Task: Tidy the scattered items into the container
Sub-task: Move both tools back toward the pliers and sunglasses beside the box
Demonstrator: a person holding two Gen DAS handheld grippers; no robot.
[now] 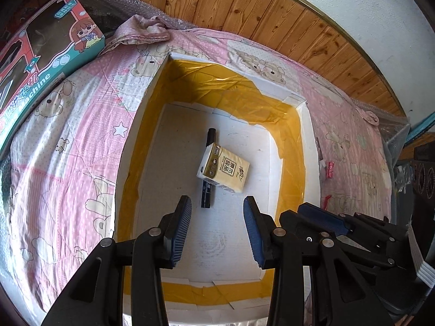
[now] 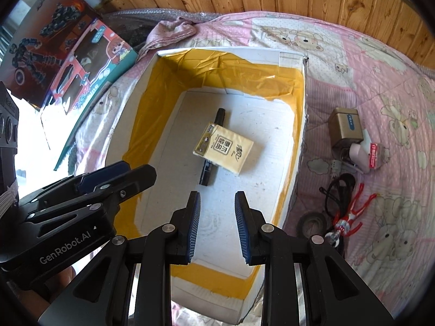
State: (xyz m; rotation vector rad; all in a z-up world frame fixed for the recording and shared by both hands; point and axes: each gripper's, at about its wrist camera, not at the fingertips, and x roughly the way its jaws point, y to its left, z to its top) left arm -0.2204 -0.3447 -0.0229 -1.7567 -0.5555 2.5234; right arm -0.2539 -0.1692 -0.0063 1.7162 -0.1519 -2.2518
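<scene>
A white foam box lined with yellow tape (image 1: 310,141) (image 2: 299,103) sits on a pink bear-print quilt. Inside it a yellow tissue pack (image 1: 224,168) (image 2: 224,148) lies across a black marker (image 1: 207,195) (image 2: 208,172). My left gripper (image 1: 217,202) hangs open and empty above the box's near half. My right gripper (image 2: 217,198) is also open and empty over the box, just right of the left one. On the quilt to the right of the box lie a gold box (image 2: 345,125), a pink-white item (image 2: 365,152), black cable (image 2: 338,187), a red figure (image 2: 350,214) and a tape roll (image 2: 312,222).
Toy boxes (image 1: 40,62) (image 2: 89,62) lean at the left of the quilt (image 1: 68,135). A crumpled pink cloth (image 2: 171,31) lies behind the foam box. A wooden plank wall (image 1: 244,8) runs along the back. Bubble wrap edges the quilt.
</scene>
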